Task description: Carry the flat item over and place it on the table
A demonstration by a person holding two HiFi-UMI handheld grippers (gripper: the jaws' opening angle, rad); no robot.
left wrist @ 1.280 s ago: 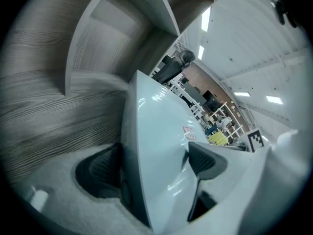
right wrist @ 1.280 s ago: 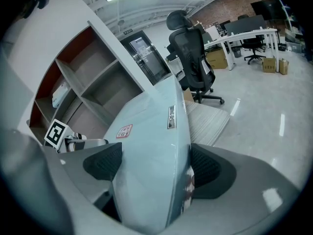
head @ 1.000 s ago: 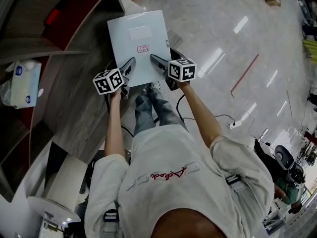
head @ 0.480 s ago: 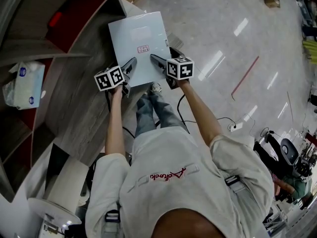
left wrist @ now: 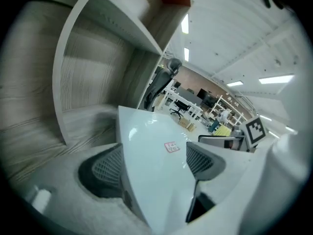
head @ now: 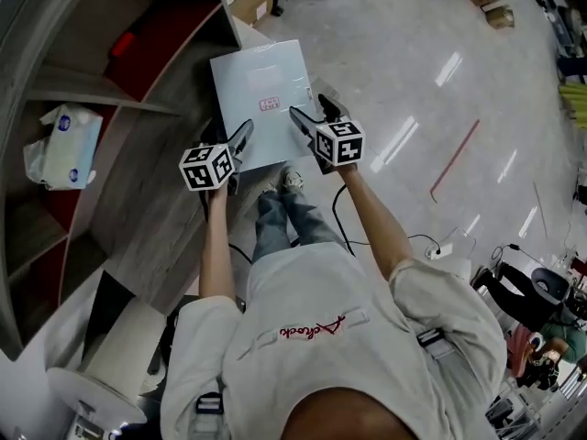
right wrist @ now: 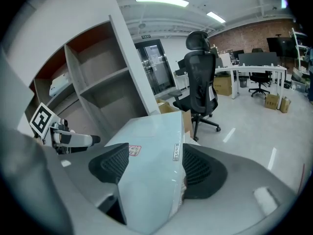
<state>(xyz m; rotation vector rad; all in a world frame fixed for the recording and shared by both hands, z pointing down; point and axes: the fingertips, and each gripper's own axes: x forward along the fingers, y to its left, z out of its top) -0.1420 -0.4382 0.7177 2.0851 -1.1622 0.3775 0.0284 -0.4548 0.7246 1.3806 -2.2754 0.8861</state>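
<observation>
Jaws of my left gripper (head: 240, 137) and right gripper (head: 312, 115) are closing on the white folder (head: 261, 90); shelves (head: 101, 108) left of it

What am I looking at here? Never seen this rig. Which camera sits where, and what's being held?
There is no robot here. A person holds a hand-held gripper in each hand, and the cubes with square markers are part of those grippers. The head view comes from a camera on the person's head, looking steeply down. The left and right gripper views come from cameras riding on each gripper, looking along its jaws. The left gripper and right gripper each have the near end of a flat pale folder between their jaws, which are closing on it. Together they carry it in the air beside a wooden shelf unit, above a shiny floor. A tissue pack lies in one shelf compartment.
</observation>
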